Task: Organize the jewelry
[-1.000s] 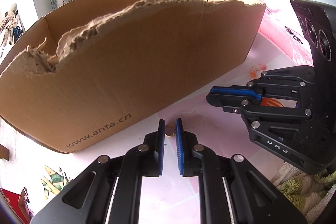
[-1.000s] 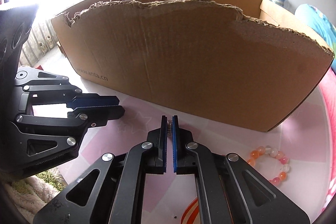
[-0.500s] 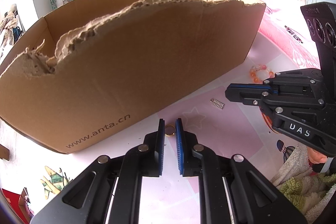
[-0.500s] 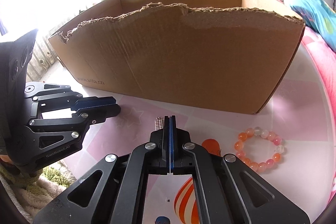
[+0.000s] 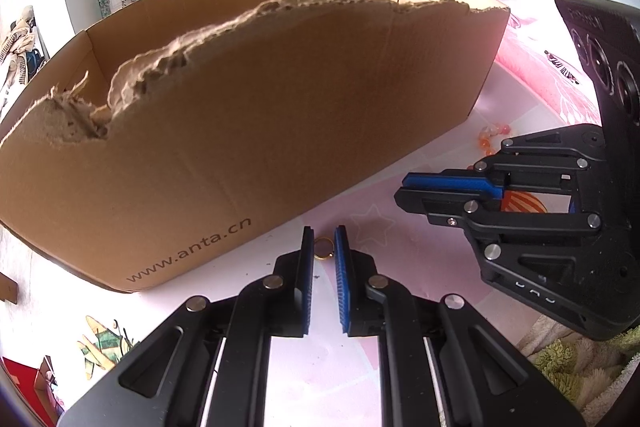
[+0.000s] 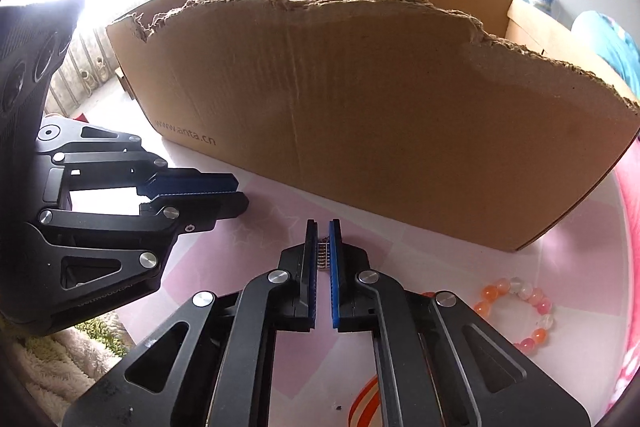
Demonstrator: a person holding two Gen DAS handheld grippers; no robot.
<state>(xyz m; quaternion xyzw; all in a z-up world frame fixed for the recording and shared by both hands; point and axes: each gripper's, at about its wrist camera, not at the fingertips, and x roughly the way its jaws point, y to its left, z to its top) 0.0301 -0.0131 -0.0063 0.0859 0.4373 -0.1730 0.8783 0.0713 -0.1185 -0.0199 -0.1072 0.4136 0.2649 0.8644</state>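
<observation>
two small pieces of jewelry are held at once, one in each gripper, so that both can probably be carried over the torn wall of the cardboard box [image 5: 248, 131] together. the left gripper [image 5: 324, 249] is closed around a gold ring [image 5: 323, 247], which is pinched edge-on between the blue pads at the very tips, just above the pink tabletop [image 5: 400, 251] and near the foot of the box. the right gripper [image 6: 323, 251] is clamped on a short silver charm [image 6: 322, 255], a narrow strip of tiny bright stones or links kept upright between its pads. both pieces are gripped at the fingertips, likely because they are thin and easily lost deeper in. a beaded bracelet [image 6: 520, 311] of orange, pink and milky beads is left lying on the tabletop to the right, not yet picked up.
</observation>
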